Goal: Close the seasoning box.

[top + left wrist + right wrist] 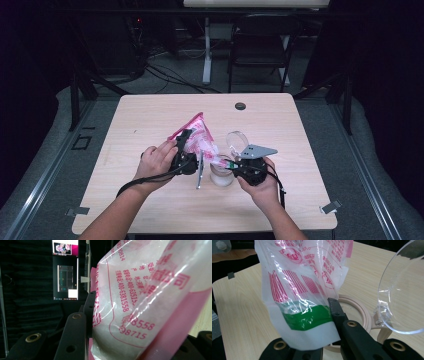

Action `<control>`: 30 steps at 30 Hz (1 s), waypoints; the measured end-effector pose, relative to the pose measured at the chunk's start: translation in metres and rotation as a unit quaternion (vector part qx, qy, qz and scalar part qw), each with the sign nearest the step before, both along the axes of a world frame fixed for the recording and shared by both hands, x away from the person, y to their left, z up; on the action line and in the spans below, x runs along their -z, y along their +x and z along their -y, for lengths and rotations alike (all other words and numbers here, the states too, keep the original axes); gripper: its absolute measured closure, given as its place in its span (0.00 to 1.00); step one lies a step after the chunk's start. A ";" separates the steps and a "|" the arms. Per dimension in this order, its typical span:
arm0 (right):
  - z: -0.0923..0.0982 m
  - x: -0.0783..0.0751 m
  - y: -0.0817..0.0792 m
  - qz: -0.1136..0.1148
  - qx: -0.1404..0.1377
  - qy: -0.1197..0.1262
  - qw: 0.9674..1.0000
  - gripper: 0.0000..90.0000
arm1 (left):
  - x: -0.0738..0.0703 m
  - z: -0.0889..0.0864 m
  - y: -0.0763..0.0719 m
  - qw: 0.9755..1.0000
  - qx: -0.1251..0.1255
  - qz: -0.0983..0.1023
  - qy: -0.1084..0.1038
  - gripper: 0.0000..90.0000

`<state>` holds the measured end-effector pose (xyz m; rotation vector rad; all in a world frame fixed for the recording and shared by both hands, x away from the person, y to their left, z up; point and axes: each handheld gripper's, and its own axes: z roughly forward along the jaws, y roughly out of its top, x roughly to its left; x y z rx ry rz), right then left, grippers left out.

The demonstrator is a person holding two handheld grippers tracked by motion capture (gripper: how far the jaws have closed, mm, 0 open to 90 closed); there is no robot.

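Pale wooden bench [150,125] on grey carpet floor [320,120], black folding chair [260,47] at 12 o'clock, white table leg [206,50], cables [165,75] at 11 o'clock, dark surroundings

One plastic bag [198,135], one jar [221,176] with one clear lid [237,139], one table [150,120], two grippers were present: left gripper [186,150], right gripper [227,163].

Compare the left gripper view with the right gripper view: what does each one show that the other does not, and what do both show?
Left gripper view: pink phone numbers printed on the bag, and lit screens in the dark background.

Right gripper view: the bag's green band, a round beige container on the table, and its clear hinged lid standing open.

Both: the same white and pink plastic bag, gripped between each tool's black jaws.
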<state>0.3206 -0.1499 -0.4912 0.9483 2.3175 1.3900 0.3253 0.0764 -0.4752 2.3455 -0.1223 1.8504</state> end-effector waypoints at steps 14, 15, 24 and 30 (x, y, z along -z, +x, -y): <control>0.000 0.001 0.001 0.001 0.003 -0.004 1.000 1.00 | 0.001 0.002 0.000 1.000 0.001 -0.002 0.004 0.72; 0.001 0.001 0.001 0.000 0.003 -0.004 1.000 1.00 | 0.001 0.002 0.000 1.000 0.001 -0.002 0.005 0.72; 0.001 0.002 0.001 0.001 0.005 -0.011 1.000 1.00 | 0.002 0.003 0.000 1.000 0.010 0.003 0.004 0.72; 0.001 0.003 0.001 0.001 0.007 -0.014 1.000 1.00 | 0.003 0.003 -0.001 1.000 0.013 0.004 0.005 0.72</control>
